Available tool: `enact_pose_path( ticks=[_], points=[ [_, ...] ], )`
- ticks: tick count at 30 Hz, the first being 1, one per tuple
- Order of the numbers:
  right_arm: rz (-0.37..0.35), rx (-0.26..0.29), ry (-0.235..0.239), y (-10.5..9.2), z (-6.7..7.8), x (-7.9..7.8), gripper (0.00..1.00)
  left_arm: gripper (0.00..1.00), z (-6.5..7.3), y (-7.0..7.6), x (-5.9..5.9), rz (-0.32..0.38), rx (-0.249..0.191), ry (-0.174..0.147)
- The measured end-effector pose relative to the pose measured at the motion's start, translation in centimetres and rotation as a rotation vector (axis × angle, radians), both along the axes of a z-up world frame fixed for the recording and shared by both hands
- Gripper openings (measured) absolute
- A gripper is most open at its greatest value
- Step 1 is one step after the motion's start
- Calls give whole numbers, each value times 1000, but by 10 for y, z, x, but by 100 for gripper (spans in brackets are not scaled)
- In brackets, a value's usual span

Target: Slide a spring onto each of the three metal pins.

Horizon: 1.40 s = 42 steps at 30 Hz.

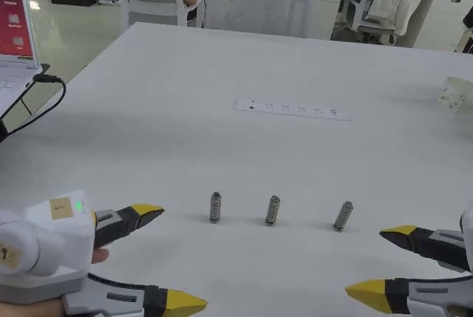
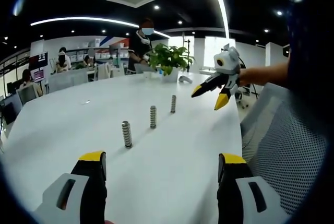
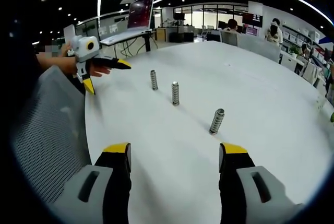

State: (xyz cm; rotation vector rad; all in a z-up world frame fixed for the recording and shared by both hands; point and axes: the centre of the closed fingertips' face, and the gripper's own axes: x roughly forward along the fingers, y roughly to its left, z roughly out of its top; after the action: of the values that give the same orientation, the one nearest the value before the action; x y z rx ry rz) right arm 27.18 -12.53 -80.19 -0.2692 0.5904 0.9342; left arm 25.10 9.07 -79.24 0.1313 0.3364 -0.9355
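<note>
We hold the L gripper [image 1: 176, 257] and R gripper [image 1: 367, 261] wide open and empty near the tabletop's [image 1: 222, 80] front edge, w/ three springs [image 1: 273, 210] upright in a row btwn them.

The right gripper [image 3: 176, 153] points across the white table [image 3: 271, 93], its 2 yellow-tipped jaws spread wide with nothing between them. Ahead, 3 spring-wrapped pins stand in a row: the far pin [image 3: 154, 80], the middle pin [image 3: 175, 93] and the near pin [image 3: 217, 121], which leans. The left gripper [image 3: 108, 77], jaws apart, hangs at the table's edge above a mesh chair [image 3: 47, 130].
</note>
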Motion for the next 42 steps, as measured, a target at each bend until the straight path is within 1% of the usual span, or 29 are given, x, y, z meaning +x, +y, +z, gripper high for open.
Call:
enact_pose_path(
  ticks=[1,2,4,6,10,15,17,21,23,25,26,32,42],
  points=[
    [-2,0,-2,0,0,0,70,86,0,0,0,0,0,0],
    [-5,8,-13,-1,1,0,71,86,0,0,0,2,-1,2],
    [-12,17,-11,-3,1,0,72,86,0,0,0,6,-3,6],
    [-18,19,-19,-3,2,-2,74,86,-1,1,-1,11,-5,9],
    [-33,45,-34,-6,5,-1,78,86,-1,0,-1,16,-10,13],
    [-47,57,-38,-7,6,-2,81,87,-1,-1,-2,21,-13,19],
    [-50,77,-47,-6,8,-2,83,87,-1,-1,-2,21,-15,21],
    [-39,84,-48,-4,8,-5,85,88,-1,-1,-2,24,-17,24],
    [-34,82,-59,-2,8,-7,87,88,0,-1,-1,28,-24,26],
    [-36,84,-55,-3,7,-7,87,88,0,-1,-1,31,-26,27],
    [-39,90,-63,-2,8,-7,89,88,0,-1,-2,30,-25,28],
    [-40,117,-78,-1,10,-5,92,88,-1,0,-1,36,-34,31],
    [-51,123,-84,-2,10,-3,94,91,-1,2,2,48,-46,34]
  ],
)
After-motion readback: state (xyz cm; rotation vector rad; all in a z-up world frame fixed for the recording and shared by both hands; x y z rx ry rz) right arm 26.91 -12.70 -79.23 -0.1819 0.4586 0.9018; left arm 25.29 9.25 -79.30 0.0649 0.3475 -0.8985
